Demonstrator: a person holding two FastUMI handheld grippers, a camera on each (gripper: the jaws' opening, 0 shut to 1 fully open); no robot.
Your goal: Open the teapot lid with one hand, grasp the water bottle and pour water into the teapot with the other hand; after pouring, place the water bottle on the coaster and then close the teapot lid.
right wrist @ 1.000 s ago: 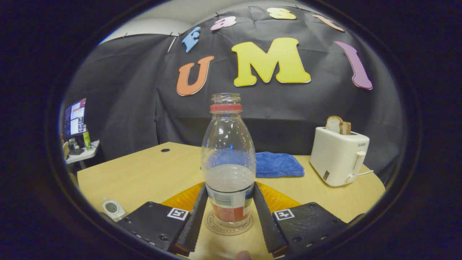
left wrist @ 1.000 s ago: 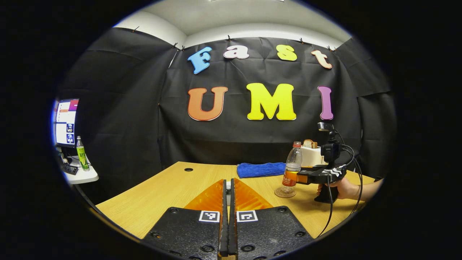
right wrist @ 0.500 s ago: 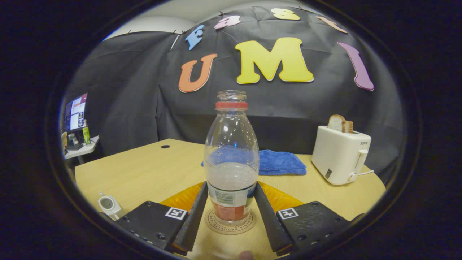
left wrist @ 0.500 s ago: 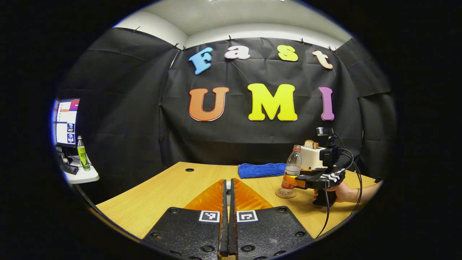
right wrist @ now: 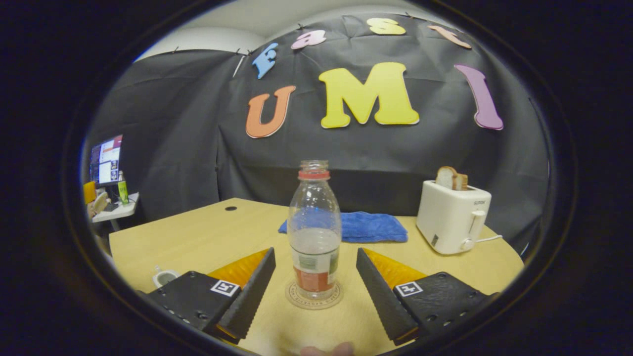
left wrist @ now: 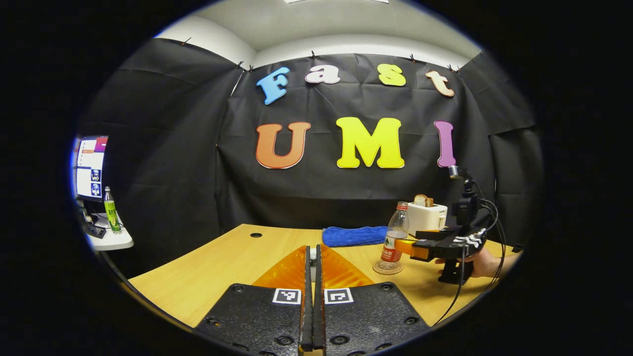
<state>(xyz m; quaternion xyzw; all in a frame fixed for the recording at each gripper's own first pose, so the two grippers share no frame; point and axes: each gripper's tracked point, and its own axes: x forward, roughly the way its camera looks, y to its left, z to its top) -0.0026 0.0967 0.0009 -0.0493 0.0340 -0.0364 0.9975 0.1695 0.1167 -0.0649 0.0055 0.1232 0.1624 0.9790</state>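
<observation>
The clear water bottle [right wrist: 315,232], red-collared, uncapped and part full, stands upright on the round coaster [right wrist: 296,300]. My right gripper [right wrist: 315,253] is open, its fingers on either side of the bottle and apart from it. In the left gripper view the bottle [left wrist: 393,240] stands on the coaster [left wrist: 383,269] at the right, with the right gripper [left wrist: 404,245] and the hand holding it just beside it. My left gripper [left wrist: 311,259] is shut above the table, a small pale bit of the teapot lid [left wrist: 311,255] between its tips. The white teapot [right wrist: 165,277] peeks out at lower left.
A white toaster [right wrist: 452,217] with bread stands at the back right, a folded blue cloth [right wrist: 368,227] behind the bottle. The wooden table [left wrist: 232,257] has a cable hole at the far left. A side table [left wrist: 111,242] with a monitor and green bottle stands off to the left.
My right gripper has opened, let go of the bottle and drawn back a little; the bottle stays upright on the coaster. The left gripper has barely moved.
</observation>
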